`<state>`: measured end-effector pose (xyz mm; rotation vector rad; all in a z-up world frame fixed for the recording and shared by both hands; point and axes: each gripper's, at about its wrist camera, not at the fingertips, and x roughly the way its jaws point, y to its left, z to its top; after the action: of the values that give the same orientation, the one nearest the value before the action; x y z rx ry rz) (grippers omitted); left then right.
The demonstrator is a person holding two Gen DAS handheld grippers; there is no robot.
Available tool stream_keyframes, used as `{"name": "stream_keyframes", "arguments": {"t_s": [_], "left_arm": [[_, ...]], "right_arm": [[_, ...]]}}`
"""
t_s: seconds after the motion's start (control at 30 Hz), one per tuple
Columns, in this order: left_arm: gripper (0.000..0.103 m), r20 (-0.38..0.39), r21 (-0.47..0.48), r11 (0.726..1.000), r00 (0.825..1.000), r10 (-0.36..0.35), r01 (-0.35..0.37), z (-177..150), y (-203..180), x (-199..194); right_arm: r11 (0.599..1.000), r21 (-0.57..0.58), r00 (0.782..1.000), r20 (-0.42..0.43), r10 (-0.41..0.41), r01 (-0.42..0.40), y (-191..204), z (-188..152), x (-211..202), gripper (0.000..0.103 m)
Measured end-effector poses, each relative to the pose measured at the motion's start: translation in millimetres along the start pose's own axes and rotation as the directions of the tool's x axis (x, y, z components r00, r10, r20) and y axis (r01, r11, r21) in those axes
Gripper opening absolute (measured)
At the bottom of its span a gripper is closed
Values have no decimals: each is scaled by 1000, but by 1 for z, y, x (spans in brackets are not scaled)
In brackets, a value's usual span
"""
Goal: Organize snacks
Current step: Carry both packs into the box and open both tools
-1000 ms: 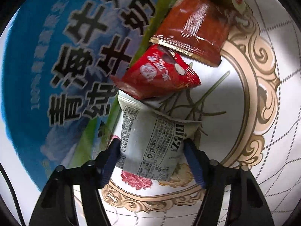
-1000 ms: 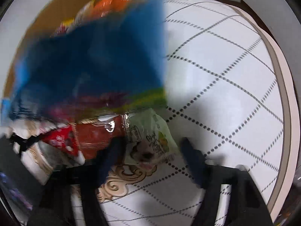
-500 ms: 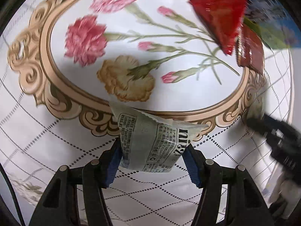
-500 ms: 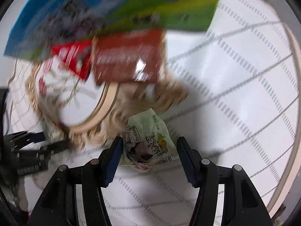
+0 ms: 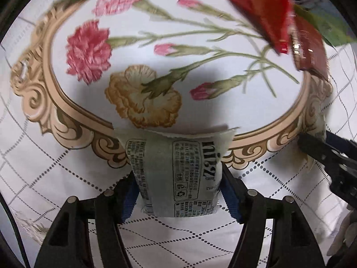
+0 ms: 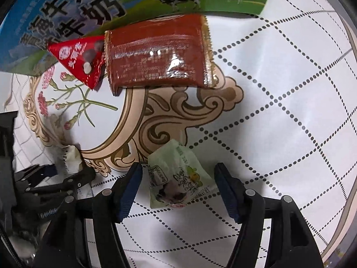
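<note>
My left gripper (image 5: 178, 178) points down at the tablecloth with a grey-white printed snack packet (image 5: 176, 174) between its blue pads. The pads still touch the packet's sides while the jaws are opening. My right gripper (image 6: 178, 174) is also opening. A pale green snack packet (image 6: 176, 178) lies on the cloth between its fingers, with a gap on each side. A red triangular packet (image 6: 78, 60) and a brown-red rectangular packet (image 6: 158, 53) lie beside a blue and green milk carton (image 6: 67, 6).
The white tablecloth (image 6: 279, 89) has a dotted grid and a gold-framed oval of carnations (image 5: 89, 47). The right gripper (image 5: 323, 154) shows at the right edge of the left wrist view. The left gripper (image 6: 55, 178) shows at the lower left of the right wrist view.
My left gripper rolled and carried the grey-white packet away from the carton toward the oval's rim. My right gripper's jaws widened off the green packet, which now rests on the cloth.
</note>
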<state>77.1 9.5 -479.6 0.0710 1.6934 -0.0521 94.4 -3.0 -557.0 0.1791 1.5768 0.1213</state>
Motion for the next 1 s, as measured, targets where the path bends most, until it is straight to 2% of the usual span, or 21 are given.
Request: {"name": "stream_keyframes", "arguments": {"t_s": [0.07,0.1,0.23,0.4,0.5,0.6,0.63,0.7,0.8,0.9,1.0], "left_arm": [[53,56,30,999,998,25,-27,-10,-7,-14],[51,74,46,998,997,31,-34,-19,-16,-23],[50,85,56,998,996,-8,3,-19,-25,-44],[50,108,35,996,991,-81,78,-17,-27,-73],[50,139,31,989,979,-147,144,-17,-31,-105],[50,185,30,973,956,-229,228,-9,-33,-148],[50,209,28,965,943,-259,259,-5,-35,-166],[50,238,39,951,921,-308,308,16,-25,-193],[50,279,47,938,897,-342,343,52,-27,-225],[50,300,48,937,890,-343,345,103,-29,-242],[51,278,23,937,898,-340,348,151,-10,-248]], "right_arm": [[999,-24,999,16,-42,43,5,-2,0,63],[999,-30,999,24,-44,44,8,-4,0,60],[1000,-19,999,41,-21,22,4,-8,-9,58],[998,11,996,67,59,-60,-5,-10,-32,58],[993,18,989,93,112,-114,-3,-8,-58,57],[983,11,973,146,180,-184,1,-3,-97,57],[980,1,965,170,198,-201,1,0,-113,57],[974,-10,949,221,223,-227,3,0,-146,57],[967,-32,916,313,250,-252,-2,13,-201,57],[973,-51,897,379,226,-224,-4,46,-235,57],[989,-55,899,411,149,-139,3,88,-246,57]]}}
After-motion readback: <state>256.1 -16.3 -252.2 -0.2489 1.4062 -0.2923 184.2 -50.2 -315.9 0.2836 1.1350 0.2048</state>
